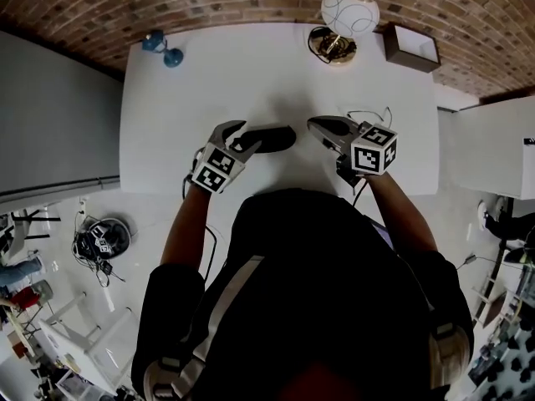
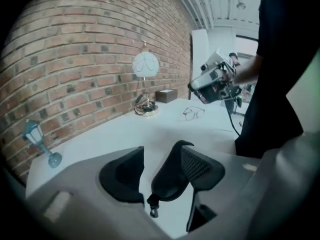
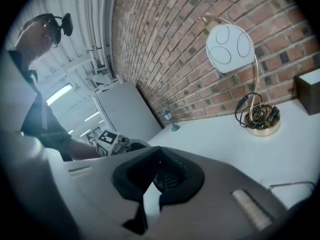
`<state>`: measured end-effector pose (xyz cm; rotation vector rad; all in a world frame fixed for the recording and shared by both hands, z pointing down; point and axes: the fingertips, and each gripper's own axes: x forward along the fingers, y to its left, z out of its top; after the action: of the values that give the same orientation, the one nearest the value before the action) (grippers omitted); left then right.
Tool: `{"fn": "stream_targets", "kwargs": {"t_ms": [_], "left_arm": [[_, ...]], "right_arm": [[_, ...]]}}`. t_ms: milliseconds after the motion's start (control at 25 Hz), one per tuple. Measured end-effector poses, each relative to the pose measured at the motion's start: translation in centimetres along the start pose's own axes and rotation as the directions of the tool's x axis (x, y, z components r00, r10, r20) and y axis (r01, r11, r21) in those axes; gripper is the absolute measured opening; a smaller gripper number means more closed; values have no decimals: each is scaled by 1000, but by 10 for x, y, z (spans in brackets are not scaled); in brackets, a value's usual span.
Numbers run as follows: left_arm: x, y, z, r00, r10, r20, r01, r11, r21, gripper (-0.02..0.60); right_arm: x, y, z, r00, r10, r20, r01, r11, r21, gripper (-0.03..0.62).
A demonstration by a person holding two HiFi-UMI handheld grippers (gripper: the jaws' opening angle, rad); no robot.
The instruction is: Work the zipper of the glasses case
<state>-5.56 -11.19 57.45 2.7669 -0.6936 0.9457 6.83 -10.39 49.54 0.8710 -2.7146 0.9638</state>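
The black glasses case [image 1: 272, 138] lies on the white table [image 1: 209, 82] in front of me. My left gripper [image 1: 242, 135] straddles its left end with the jaws open. In the left gripper view the case [image 2: 170, 176] leans on the right pad [image 2: 202, 166]. A sliver of table shows between the case and the left pad [image 2: 122, 176]. The zipper pull [image 2: 153, 207] hangs at the case's near end. My right gripper [image 1: 313, 124] hovers just right of the case, shut and empty, its pads [image 3: 159, 171] together.
Wire-frame glasses [image 1: 369, 114] lie on the table by the right gripper. At the back stand a globe lamp [image 1: 349, 11] with coiled cable, a brown box [image 1: 411, 47] and a small blue lantern [image 1: 163, 48]. A brick wall runs behind the table.
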Motion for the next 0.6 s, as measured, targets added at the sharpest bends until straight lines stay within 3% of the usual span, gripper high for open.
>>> {"fn": "stream_targets", "kwargs": {"t_ms": [120, 280, 600], "left_arm": [[-24, 13, 17, 992, 82, 96, -74, 994, -84, 185], [-58, 26, 34, 961, 186, 206, -148, 971, -187, 126], [-115, 43, 40, 885, 356, 301, -267, 916, -299, 20]], "right_arm": [[1, 0, 13, 998, -50, 46, 54, 995, -89, 3], [5, 10, 27, 994, -67, 89, 85, 973, -213, 3], [11, 24, 41, 987, -60, 150, 104, 946, -306, 3]]}}
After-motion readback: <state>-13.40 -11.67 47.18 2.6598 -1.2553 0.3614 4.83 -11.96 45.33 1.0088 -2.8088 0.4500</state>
